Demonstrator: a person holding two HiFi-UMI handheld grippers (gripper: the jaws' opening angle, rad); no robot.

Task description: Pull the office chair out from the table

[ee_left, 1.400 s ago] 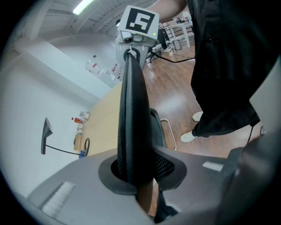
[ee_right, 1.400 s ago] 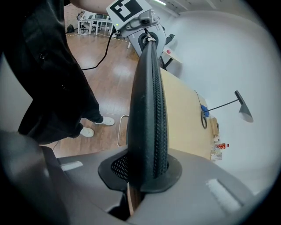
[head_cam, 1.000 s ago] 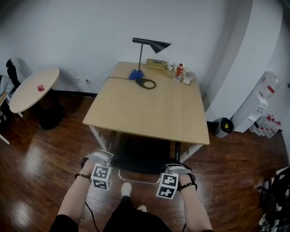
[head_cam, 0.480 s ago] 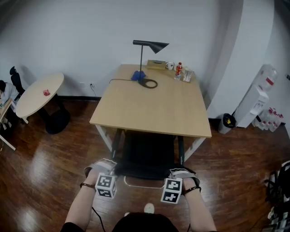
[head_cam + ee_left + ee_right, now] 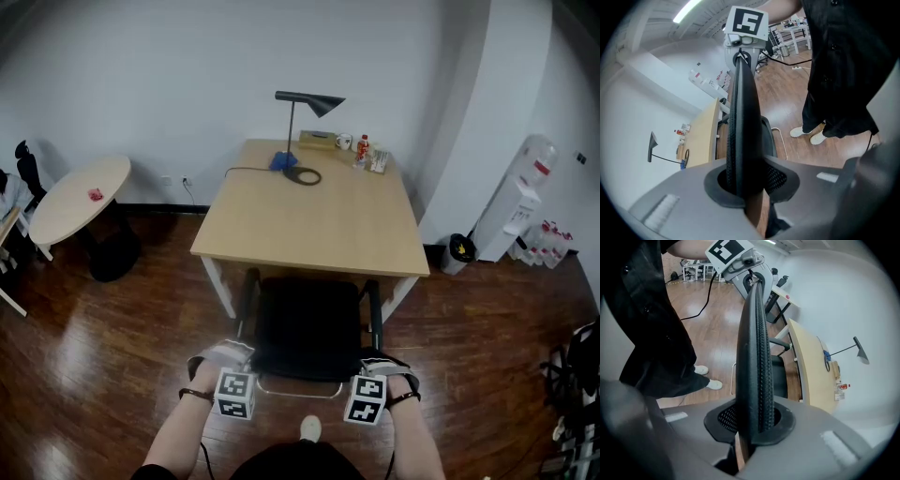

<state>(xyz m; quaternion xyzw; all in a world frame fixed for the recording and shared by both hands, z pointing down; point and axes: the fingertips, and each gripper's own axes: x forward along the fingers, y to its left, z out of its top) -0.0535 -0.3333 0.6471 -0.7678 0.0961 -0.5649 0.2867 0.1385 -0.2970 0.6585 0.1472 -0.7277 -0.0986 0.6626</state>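
Left tongs [image 5: 745, 182] and right tongs [image 5: 754, 423] each clamp the top rim of the office chair [image 5: 305, 323], which stands mostly out past the near edge of the surface [image 5: 309, 225], so the pull looks nearly complete.

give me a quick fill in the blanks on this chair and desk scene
1. The left claw is clamped on the top of the chair's ____.
2. On the desk stands a black ____.
3. In the head view, the round table is on the desk's ____ side.
Missing words: backrest; lamp; left.
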